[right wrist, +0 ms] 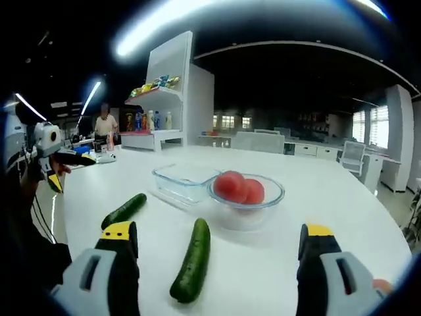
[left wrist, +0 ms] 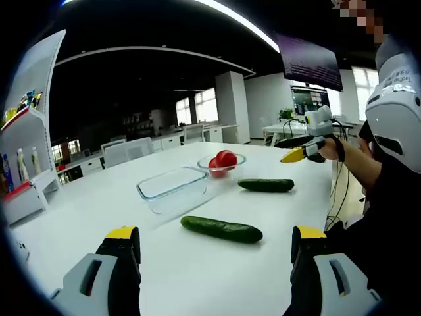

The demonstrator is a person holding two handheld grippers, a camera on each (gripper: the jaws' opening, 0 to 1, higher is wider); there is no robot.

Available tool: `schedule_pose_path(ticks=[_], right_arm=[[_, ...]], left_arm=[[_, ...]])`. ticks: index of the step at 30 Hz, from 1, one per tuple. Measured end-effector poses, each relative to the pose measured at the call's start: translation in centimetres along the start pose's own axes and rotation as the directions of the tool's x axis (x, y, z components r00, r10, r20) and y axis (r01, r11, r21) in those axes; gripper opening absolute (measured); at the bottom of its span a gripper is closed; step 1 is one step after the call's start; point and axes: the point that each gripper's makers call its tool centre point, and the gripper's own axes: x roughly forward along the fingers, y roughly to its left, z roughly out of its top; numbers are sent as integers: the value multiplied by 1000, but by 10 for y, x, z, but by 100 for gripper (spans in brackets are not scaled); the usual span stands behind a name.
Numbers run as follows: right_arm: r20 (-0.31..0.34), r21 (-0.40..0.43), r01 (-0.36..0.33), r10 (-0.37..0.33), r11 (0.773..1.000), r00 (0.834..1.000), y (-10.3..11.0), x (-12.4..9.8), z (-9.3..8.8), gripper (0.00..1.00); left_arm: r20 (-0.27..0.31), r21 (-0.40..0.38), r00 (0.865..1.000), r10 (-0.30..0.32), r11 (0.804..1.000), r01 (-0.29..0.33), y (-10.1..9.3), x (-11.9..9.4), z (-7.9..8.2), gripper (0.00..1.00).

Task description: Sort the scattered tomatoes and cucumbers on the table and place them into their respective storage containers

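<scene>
Cucumbers (right wrist: 193, 261) loose; tools (right wrist: 217, 240) wide apart.

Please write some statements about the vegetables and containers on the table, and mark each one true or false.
1. Both tomatoes lie in the round glass bowl. True.
2. The rectangular glass container holds a cucumber. False: it is empty.
3. Two cucumbers lie on the table, the near one and the far one. True.
4. The left gripper grips a cucumber. False: its jaws are open and hold nothing.
5. The right gripper is open. True.
</scene>
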Motion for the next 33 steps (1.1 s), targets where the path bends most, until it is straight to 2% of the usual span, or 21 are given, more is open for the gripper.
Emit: schedule_pose_path(ticks=[13, 16, 33], right_arm=[[-38, -8, 1, -2, 1000, 999, -2, -14, -11, 97], [-28, 0, 0, 0, 1000, 1000, -2, -16, -9, 97], [-45, -3, 1, -2, 1000, 999, -2, -13, -14, 97]], left_arm=[[-7, 9, 1000, 0, 1000, 0, -2, 1, 0, 95], [-7, 12, 1000, 2, 1000, -1, -2, 1, 0, 95], [-2, 15, 1000, 9, 1000, -9, 0, -2, 2, 95]])
